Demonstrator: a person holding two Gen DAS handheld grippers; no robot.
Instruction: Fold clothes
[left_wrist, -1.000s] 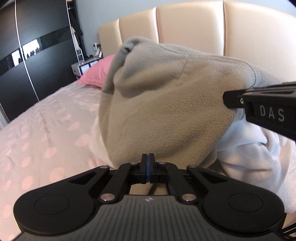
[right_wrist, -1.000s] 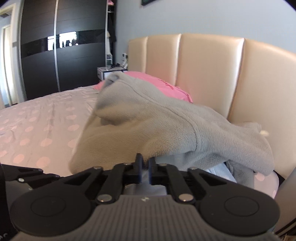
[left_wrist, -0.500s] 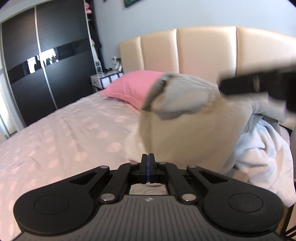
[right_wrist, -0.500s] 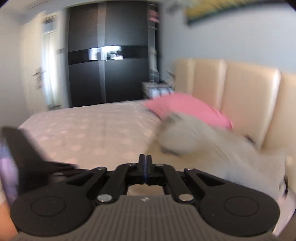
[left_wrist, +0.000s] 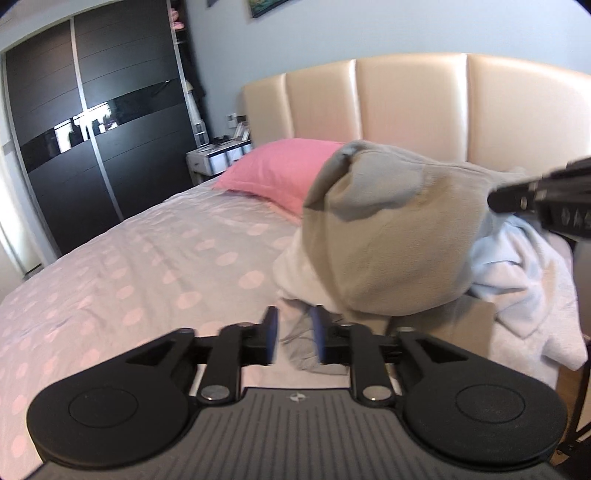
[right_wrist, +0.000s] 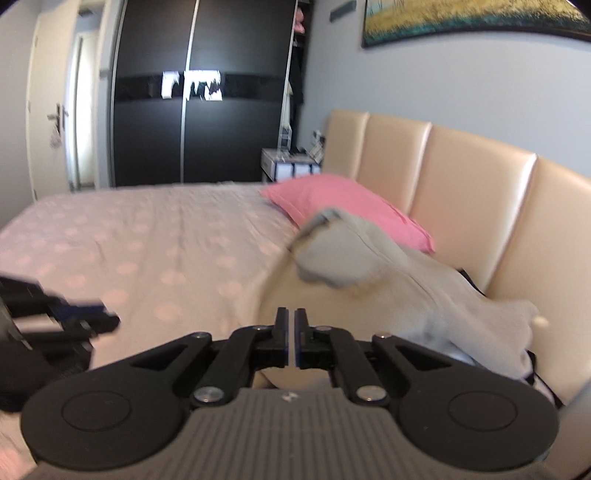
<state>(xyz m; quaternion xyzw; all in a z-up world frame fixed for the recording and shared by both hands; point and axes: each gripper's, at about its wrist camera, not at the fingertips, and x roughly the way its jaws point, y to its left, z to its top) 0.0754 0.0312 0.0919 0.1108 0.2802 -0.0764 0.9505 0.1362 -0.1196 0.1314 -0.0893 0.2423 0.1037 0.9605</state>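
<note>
Left tongs (left_wrist: 293, 334) opening, empty; right tongs (right_wrist: 294, 341) clenched, empty. Grey fleece (left_wrist: 391, 236) heaped at headboard (left_wrist: 410, 107); bed (left_wrist: 155, 258) bare leftward.

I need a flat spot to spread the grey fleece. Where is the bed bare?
Bare: the dotted sheet between the wardrobe side and the grey fleece, below the pink pillow. Crowded: the headboard corner, where fleece and pale clothes pile up.

Grey fleece (right_wrist: 388, 280) blurred, its lower edge hidden

daylight, bright | glare: wardrobe (right_wrist: 192, 85) | motion blur | fisheye edges curved, dark corners
</note>
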